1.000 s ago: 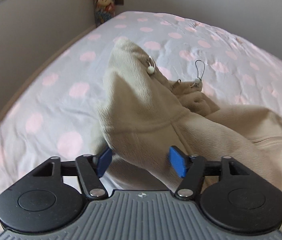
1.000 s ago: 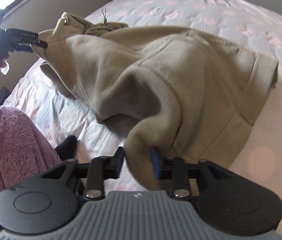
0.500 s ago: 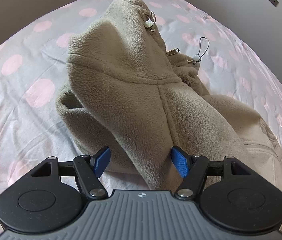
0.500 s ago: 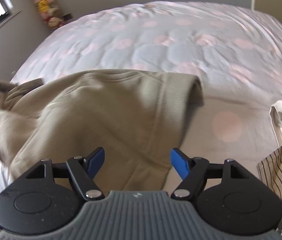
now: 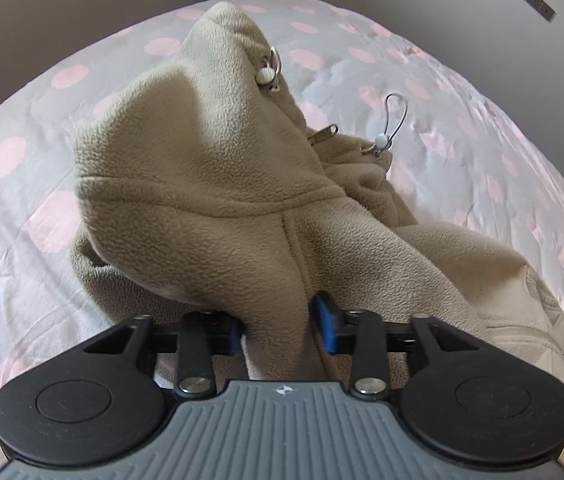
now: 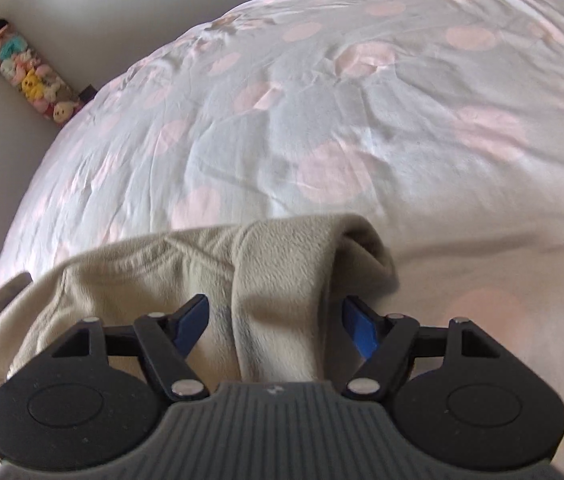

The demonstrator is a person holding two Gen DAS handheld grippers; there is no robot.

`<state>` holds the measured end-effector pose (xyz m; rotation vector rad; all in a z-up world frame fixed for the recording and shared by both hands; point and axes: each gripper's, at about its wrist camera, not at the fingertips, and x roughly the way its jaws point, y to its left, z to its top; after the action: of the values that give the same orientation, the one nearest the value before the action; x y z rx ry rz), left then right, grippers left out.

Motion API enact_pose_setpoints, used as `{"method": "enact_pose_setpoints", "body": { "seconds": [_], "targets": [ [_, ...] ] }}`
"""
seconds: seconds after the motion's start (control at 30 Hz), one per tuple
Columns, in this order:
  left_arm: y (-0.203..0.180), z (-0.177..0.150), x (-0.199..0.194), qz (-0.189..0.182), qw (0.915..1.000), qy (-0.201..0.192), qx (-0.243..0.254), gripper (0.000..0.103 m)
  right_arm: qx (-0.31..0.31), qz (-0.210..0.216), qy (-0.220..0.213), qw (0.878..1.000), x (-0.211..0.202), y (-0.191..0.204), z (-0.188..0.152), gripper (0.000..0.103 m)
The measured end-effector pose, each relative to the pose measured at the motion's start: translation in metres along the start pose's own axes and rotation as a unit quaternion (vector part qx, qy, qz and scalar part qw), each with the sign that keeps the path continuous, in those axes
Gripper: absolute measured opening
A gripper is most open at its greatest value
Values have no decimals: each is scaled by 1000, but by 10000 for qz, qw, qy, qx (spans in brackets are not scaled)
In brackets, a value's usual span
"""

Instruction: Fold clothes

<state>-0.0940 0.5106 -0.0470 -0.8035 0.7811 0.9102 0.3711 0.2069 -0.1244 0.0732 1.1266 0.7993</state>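
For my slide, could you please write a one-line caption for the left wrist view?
Left gripper shut on a fold of the beige fleece hoodie, spread over the pink-dotted bedspread.

- One beige hoodie [image 5: 241, 208], seen in both views [image 6: 161, 272].
- Two cord toggles: one [image 5: 264, 76] by the hood, one [image 5: 380, 140] further right.
- One zipper pull [image 5: 324, 135].
- One dotted bedspread [image 6: 322, 120].
- Two grippers, left [image 5: 282, 326] and right [image 6: 273, 322].
- One stack of plush toys [image 6: 25, 76] by the wall; their number cannot be counted.
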Motion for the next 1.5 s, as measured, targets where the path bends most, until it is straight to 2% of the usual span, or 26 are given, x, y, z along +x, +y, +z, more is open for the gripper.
{"method": "enact_pose_setpoints", "body": {
  "seconds": [0.03,0.07,0.1,0.23,0.33,0.4,0.5,0.53,0.63,0.73,0.8,0.83,0.9,0.93,0.97,1.03,1.13,1.23,1.3,1.4,1.47,1.5],
  "targets": [
    [-1,1,-3,-10,10000,-49,15,20,11,-55,-42,10000,0,2,0,37],
    [-2,3,-6,-20,9999,-99,31,17,-37,-110,-115,9999,-2,5,-1,32],
    [-6,6,-10,-9,9998,-173,106,16,-87,-149,-214,9996,-7,8,-3,15],
    [-26,24,-30,2,9969,-549,560,13,-318,-377,-698,9963,-42,25,-3,13],
    [-58,54,-62,-149,9893,-1055,995,13,-537,-462,-1357,9882,-90,40,8,13],
    [-82,77,-87,-322,9822,-1384,1229,12,-554,-466,-1789,9812,-127,48,20,13],
    [-122,102,-135,-411,9638,-2116,1570,12,-670,-563,-2514,9639,-190,63,30,12],
    [-135,110,-151,-472,9575,-2328,1635,12,-710,-595,-2754,9568,-211,68,33,12],
    [-168,133,-201,-611,9355,-2976,1802,12,-1057,-723,-3703,9201,-287,90,26,12],
    [-200,151,-254,-775,9077,-3626,1963,11,-1224,-766,-4540,8792,-360,106,16,12],
    [-223,156,-284,-948,8874,-3980,2126,11,-1222,-871,-5108,8465,-405,116,4,12],
    [-234,157,-294,-1007,8804,-4076,2206,11,-1203,-932,-5370,8298,-425,120,-3,12],
    [-253,167,-300,-1031,8831,-3972,2274,11,-1146,-979,-5670,8098,-458,126,-17,13],
    [-262,172,-303,-1041,8845,-3918,2307,11,-1170,-986,-5679,8087,-470,128,-23,13],
    [-267,178,-298,-903,8901,-3788,2368,11,-1232,-951,-5622,8122,-478,129,-30,13],
    [-275,187,-279,-514,8987,-3537,2539,12,-1391,-923,-5358,8277,-481,128,-43,13],
    [-273,188,-233,204,9078,-3115,2802,11,-1450,-740,-4657,8698,-451,120,-72,13],
    [-253,176,-172,624,9243,-2494,2822,11,-1463,-462,-3888,9084,-410,114,-106,13],
    [-237,163,-127,913,9308,-2052,2883,11,-1508,-319,-3337,9300,-373,114,-131,13],
    [-208,137,-66,1292,9327,-1428,3048,12,-1407,28,-2390,9608,-318,115,-165,12],
    [-186,120,-37,1368,9342,-1139,3092,12,-1369,201,-1897,9720,-286,119,-187,12],
    [-174,111,-29,1445,9305,-1103,3179,12,-1418,228,-1756,9739,-275,123,-195,12]
  ]
}}
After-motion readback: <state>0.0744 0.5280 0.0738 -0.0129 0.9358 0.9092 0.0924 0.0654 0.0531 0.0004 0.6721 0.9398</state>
